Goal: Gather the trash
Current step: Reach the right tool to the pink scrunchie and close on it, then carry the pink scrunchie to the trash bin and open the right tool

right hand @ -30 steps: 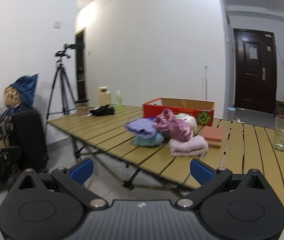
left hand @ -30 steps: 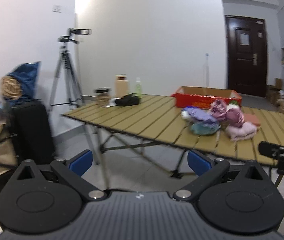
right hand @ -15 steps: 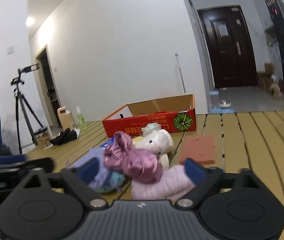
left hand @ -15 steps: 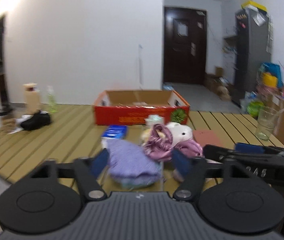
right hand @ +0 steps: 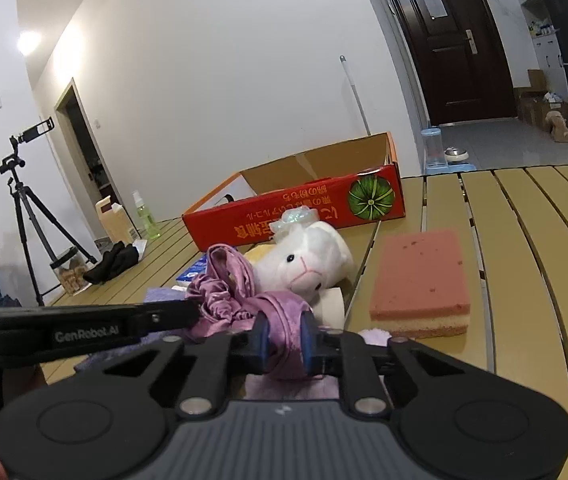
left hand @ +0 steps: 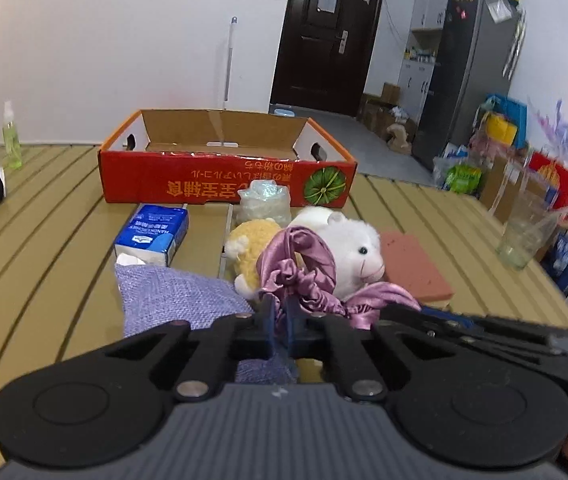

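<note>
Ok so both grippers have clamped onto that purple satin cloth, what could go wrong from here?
1. The left hand-held gripper and right hand-held gripper both pinch the purple satin cloth; pulling apart could strain it or slip a grip.
2. The cloth drapes against the white plush toy, so lifting may drag it along.
3. The grippers sit close together and could collide.

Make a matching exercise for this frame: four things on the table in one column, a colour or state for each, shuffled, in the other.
Things:
1. box
2. sponge
3. satin cloth
4. glass

Colour or state:
A. gripped by both grippers
B. clear, standing upright
C. red, open on top
D. pink, lying flat

Pairs: 1-C, 2-D, 3-A, 4-B
</note>
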Demonstrator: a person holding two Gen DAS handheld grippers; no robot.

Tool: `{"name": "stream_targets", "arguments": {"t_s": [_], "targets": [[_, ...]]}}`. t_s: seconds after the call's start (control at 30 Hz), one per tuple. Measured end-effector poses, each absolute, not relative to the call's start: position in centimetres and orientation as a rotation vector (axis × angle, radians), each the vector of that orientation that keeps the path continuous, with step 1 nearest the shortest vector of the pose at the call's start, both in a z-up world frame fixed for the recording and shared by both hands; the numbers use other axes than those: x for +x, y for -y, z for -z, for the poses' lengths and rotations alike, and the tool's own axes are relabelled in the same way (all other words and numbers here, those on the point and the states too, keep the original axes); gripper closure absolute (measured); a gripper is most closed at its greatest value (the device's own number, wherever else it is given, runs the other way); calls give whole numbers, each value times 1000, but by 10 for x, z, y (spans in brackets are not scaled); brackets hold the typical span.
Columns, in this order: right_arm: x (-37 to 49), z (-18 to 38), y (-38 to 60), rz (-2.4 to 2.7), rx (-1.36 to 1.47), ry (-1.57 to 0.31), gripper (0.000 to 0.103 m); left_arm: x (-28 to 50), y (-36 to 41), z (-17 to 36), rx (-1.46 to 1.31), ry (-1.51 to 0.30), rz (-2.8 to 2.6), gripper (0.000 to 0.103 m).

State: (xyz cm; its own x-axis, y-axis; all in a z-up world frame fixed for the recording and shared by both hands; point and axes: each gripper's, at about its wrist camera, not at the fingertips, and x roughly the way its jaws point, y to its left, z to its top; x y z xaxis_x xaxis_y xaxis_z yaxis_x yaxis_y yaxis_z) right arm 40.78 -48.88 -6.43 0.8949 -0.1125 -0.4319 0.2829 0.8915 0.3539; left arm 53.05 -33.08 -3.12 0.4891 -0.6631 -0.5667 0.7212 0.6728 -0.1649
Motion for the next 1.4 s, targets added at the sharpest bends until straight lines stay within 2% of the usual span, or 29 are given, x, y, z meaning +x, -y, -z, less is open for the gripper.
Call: {"name": "stream_targets", "arguments": {"t_s": [0.2, 0.33, 0.5, 0.67, 0.87, 1.03, 1.27, 1.3, 1.33, 1.4], "targets": [[399, 54, 480, 207, 389, -382, 95, 522, 322, 14, 74, -605, 832, 102], [381, 34, 467, 177, 358, -307, 95, 500, 297, -19, 43, -532, 833, 102], [367, -2, 435, 73, 350, -257, 96, 469, 234, -59, -7, -451, 773, 102], [377, -29, 370, -113, 308, -277, 96, 443, 134, -67, -76, -436, 620, 102], [423, -6, 262, -331, 247, -438, 96, 446, 19, -22, -166, -572, 411, 102], [466, 52, 186, -396, 167, -636, 96, 463, -34, 46, -275, -765, 285, 102], [510, 150, 146, -399, 110, -923, 95, 500, -49, 134, -275, -1030, 170, 101], [513, 162, 146, -396, 98, -953, 92, 504, -45, 144, -254, -1054, 135, 96], [520, 173, 144, -394, 91, -984, 85, 507, -40, 154, -216, -1088, 110, 96], [530, 195, 140, -380, 85, -1025, 83, 512, -33, 165, -184, -1141, 128, 96]]}}
